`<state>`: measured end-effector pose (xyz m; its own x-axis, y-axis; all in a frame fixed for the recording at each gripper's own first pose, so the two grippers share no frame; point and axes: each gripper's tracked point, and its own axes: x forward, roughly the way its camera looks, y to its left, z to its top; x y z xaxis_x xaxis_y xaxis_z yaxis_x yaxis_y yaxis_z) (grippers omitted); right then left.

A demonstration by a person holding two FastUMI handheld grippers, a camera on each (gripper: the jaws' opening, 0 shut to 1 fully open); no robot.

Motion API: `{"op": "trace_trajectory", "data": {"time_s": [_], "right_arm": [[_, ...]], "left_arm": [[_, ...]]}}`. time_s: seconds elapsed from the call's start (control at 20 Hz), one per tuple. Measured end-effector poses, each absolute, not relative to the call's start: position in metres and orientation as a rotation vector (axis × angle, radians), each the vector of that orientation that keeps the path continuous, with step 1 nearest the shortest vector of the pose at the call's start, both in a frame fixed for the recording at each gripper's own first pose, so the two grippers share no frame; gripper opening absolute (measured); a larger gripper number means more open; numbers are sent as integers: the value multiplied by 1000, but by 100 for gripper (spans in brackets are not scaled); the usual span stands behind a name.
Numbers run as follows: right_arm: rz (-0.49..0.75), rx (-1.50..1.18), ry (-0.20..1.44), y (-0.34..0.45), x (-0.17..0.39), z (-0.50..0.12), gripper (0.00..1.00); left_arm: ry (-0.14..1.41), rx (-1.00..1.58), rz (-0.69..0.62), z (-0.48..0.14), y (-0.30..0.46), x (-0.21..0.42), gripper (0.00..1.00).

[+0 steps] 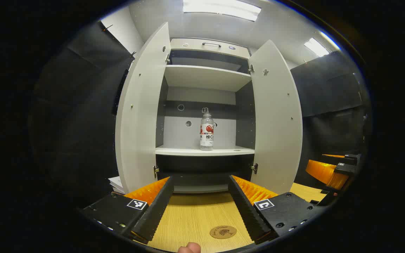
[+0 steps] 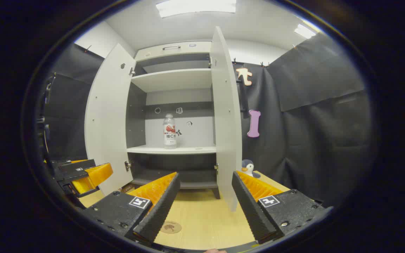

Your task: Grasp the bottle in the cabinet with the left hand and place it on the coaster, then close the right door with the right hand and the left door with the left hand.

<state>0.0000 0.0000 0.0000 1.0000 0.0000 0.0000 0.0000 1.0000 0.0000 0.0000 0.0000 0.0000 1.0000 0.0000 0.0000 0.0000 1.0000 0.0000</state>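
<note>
A clear bottle (image 1: 206,130) with a red and white label stands upright on the middle shelf of the white cabinet (image 1: 206,77), whose two doors stand open. In the right gripper view the bottle (image 2: 169,131) appears left of the right door (image 2: 226,116). A round brown coaster (image 1: 223,232) lies on the wooden table near my left gripper (image 1: 199,207), which is open and empty, well short of the cabinet. The coaster (image 2: 170,227) also lies by my right gripper (image 2: 204,205), open and empty. The left door (image 1: 139,112) swings out wide.
A small penguin toy (image 2: 249,168) sits on the table right of the cabinet. White papers (image 1: 116,184) lie behind the left door. The other gripper (image 1: 332,170) shows at the right edge of the left gripper view. Black cloth walls surround the booth.
</note>
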Motion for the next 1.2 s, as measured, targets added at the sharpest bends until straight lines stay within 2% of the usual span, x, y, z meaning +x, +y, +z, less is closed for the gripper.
{"op": "trace_trajectory", "data": {"time_s": [0.15, 0.25, 0.4, 0.55, 0.6, 0.65, 0.7, 0.75, 0.8, 1.1, 1.15, 1.2], "right_arm": [[0, 5, 8, 1, 2, -1, 94], [-1, 5, 11, 0, 3, -3, 97], [-1, 8, 11, -1, 5, -3, 94], [3, 8, 14, 0, 8, -3, 97], [6, 8, 15, 2, 8, -3, 97], [7, 6, 17, 2, 9, -4, 94], [10, 5, 19, 2, 11, -4, 97], [11, 5, 19, 3, 12, -4, 94], [12, 7, 19, 3, 13, -5, 97], [26, 10, 28, 6, 18, -7, 97], [27, 9, 29, 6, 19, -7, 97], [29, 6, 31, 6, 20, -8, 97]], "left_arm": [[0, 2, 2, 1, 0, 0, 95], [2, 2, 2, 0, 0, 1, 95], [3, 5, -1, 1, -1, 3, 95], [2, 7, 2, 0, -1, 5, 95], [5, 8, 3, 0, -1, 5, 90], [6, 8, 6, 0, 0, 6, 95], [7, 8, 6, -1, 0, 6, 95], [9, 8, 8, -1, 1, 7, 95], [13, 9, 9, -2, 1, 8, 95], [25, 11, 12, -7, 1, 14, 94], [24, 11, 8, -6, 1, 18, 90], [25, 14, 1, -4, -1, 23, 95]]}}
